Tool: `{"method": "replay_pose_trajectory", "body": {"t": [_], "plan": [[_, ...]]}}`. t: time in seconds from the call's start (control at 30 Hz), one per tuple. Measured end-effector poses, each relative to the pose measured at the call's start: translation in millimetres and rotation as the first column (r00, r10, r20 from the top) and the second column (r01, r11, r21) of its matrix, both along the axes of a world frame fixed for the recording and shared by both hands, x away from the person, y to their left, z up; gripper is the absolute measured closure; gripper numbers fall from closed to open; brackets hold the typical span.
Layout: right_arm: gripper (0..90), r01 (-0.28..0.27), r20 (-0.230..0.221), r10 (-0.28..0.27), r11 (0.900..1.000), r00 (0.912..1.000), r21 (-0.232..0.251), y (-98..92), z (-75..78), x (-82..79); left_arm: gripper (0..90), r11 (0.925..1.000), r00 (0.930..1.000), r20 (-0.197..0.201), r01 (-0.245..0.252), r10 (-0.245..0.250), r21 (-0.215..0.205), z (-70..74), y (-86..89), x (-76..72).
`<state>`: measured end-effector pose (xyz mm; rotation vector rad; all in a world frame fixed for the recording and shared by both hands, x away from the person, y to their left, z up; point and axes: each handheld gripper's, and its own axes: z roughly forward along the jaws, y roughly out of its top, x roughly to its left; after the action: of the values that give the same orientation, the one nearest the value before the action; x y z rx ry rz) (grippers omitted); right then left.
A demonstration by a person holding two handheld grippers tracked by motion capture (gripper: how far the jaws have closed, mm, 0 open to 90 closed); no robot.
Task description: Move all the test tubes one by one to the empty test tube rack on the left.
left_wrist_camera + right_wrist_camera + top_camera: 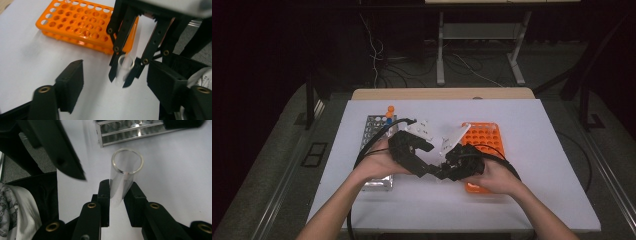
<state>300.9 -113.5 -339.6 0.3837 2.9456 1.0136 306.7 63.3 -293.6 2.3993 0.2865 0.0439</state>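
Right at the middle of the table, a clear glass tube [124,176] was clamped between the two black jaws of the right gripper [121,195]. Its open mouth pointed away from that gripper's camera, toward the left gripper [115,82]. In the left gripper view the tube [124,67] appeared end-on, its round rim facing the lens, pinched between the thin tips of the right gripper [125,75] and held above the white table top.

The left gripper's jaws stood apart on either side of the tube, partly parted and not touching the glass; nothing was pressed between them.

From the high view, the two grippers met nose to nose near the centre of the white sheet, the left gripper [424,162] coming in from the left and the right gripper [443,167] from the right, each held in one of the person's hands, with the forearms entering from the near edge.

An orange rack [484,135] with rows of round holes lay flat to the right, just behind the right hand. A metal rack [373,129] lay to the left, partly under the left hand, with orange and blue capped tubes [389,114] standing at its far end. The white table [537,165] carried both racks, well apart from each other.
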Motion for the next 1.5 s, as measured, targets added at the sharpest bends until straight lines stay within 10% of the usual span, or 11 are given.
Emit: {"method": "replay_pose_trajectory", "body": {"t": [0.5,0.73,1.5], "plan": [[74.7,-0.025,0.004,0.025,1.0,0.9997,0.009,9.6,-1.6,-4.6,72.8,0.9958,0.9948,-0.052,0.089,-0.087,0.024,-3.8,-0.7,-0.2],[73.7,-0.015,-0.004,0.015,1.0,0.9999,0.019,8.1,-1.7,-4.5,74.1,0.9965,0.9953,-0.057,0.08,-0.079,0.025,-2.7,1.0,1.2],[0.0,0.147,-0.002,-0.148,0.98,0.989,0.138,-39.4,7.7,2.2,74.1,0.9991,0.9992,-0.002,-0.04,0.04,-0.013,22.6,38.3,11.8]]}}
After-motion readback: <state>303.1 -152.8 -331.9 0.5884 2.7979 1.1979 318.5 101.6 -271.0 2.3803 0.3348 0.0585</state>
